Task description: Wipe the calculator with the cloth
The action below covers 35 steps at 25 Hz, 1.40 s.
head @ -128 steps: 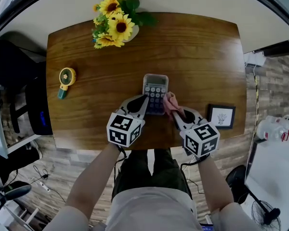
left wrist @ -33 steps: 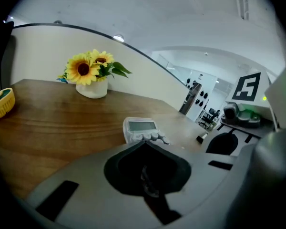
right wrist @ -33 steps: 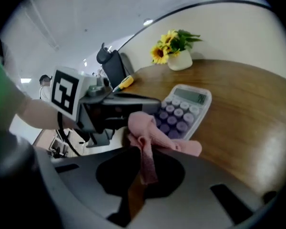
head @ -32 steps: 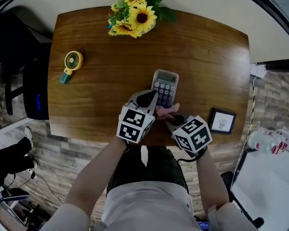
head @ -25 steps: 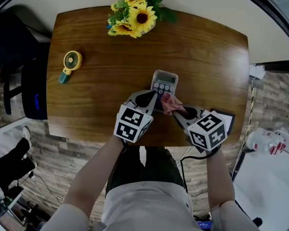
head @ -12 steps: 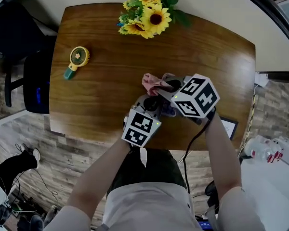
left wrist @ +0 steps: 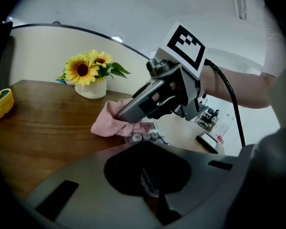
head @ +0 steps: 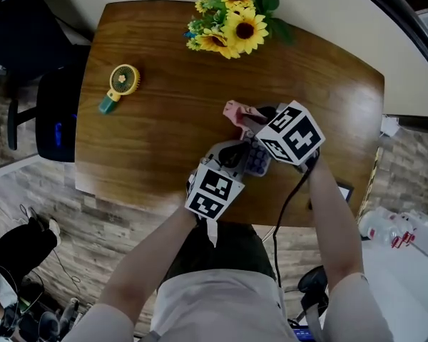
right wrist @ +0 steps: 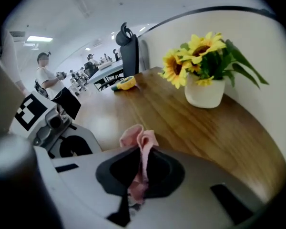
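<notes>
Calculator (head: 257,162), grey, keyed, slab-shaped: flat on brown wooden counter (head: 157,77), near edge apparently clamped by left gripper (left wrist: 150,178). Pink crumpled cloth (right wrist: 139,142): pinched in right gripper (right wrist: 136,175), pressed on calculator's far end. Wiping under way; keypad probably not yet finished.

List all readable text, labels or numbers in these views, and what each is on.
No text can be read in any view.
Calculator: key labels too blurred.
Marker cubes: black-and-white square patterns only, no letters.
Small frame: mostly hidden, too small to tell.
</notes>
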### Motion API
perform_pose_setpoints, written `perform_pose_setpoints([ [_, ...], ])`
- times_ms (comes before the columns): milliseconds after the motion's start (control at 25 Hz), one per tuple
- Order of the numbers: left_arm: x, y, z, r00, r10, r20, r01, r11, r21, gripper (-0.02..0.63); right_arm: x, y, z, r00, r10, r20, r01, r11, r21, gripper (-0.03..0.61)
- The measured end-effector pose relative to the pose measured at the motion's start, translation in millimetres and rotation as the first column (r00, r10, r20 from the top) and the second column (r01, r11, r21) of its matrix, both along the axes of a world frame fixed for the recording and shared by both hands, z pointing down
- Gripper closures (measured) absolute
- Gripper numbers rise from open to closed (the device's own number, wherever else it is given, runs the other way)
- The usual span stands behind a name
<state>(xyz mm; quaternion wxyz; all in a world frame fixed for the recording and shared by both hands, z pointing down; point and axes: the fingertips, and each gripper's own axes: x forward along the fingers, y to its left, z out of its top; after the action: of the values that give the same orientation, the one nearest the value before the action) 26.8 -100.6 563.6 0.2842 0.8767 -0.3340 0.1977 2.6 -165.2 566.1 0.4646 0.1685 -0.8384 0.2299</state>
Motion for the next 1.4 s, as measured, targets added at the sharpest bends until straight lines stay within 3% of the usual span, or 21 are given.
perform_pose_setpoints([
  [280,-1,0,1,1.0,0.004,0.0,-0.004,1.0,-0.009,0.612,40,-28,-3,0.975,0.221,0.009,-0.221,0.97,0.101,0.563],
  [600,0,0,0,1.0,0.01,-0.005,-0.01,1.0,-0.019,0.612,113,-9,0,0.905,0.424,0.003,-0.423,0.901,0.094,0.563],
  [840,0,1,-2,1.0,-0.015,-0.006,0.015,1.0,-0.02,0.612,125,44,16,0.893,0.449,-0.014,-0.449,0.893,0.016,0.563],
  [1160,1,0,-1,1.0,-0.029,-0.004,0.029,0.999,-0.023,0.612,96,130,20,0.906,0.424,-0.002,-0.423,0.903,-0.068,0.563],
  [1400,1,0,-1,0.999,-0.032,-0.014,0.032,0.999,-0.035,0.612,71,167,19,0.881,0.472,0.021,-0.466,0.876,-0.125,0.563],
])
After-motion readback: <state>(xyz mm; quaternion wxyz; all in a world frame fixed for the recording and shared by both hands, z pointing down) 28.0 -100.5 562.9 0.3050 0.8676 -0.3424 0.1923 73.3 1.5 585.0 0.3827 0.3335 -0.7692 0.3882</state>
